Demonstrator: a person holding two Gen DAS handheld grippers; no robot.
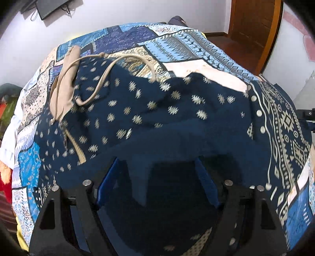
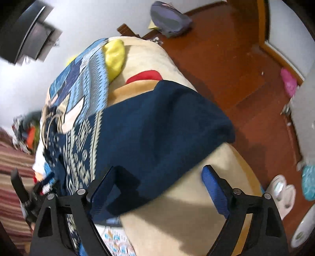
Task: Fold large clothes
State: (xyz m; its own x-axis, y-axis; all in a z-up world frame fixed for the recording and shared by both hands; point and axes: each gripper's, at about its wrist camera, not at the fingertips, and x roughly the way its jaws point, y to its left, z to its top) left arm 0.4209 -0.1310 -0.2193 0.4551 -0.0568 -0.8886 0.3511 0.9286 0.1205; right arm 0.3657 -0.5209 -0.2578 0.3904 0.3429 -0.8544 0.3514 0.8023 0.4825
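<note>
Navy patterned fabric garment [image 1: 149, 110] was seen spread on the patchwork bed [image 1: 177, 43], barely folded; left gripper [image 1: 157, 187] and right gripper [image 2: 159, 187] fingers were spread, nothing pinched.

White walls [image 1: 122, 11] rise beyond the bed [image 2: 157, 59]. Right of the gripper are a red-brown floor [image 2: 226, 59] and wooden door [image 1: 254, 23].

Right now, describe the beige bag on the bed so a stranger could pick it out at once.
Find the bed with the blue patchwork bedspread. A navy garment dotted with pale motifs lies spread over it, and the beige bag lies on that garment's far left part. It is the only plain tan thing there, with long looping straps.
</note>
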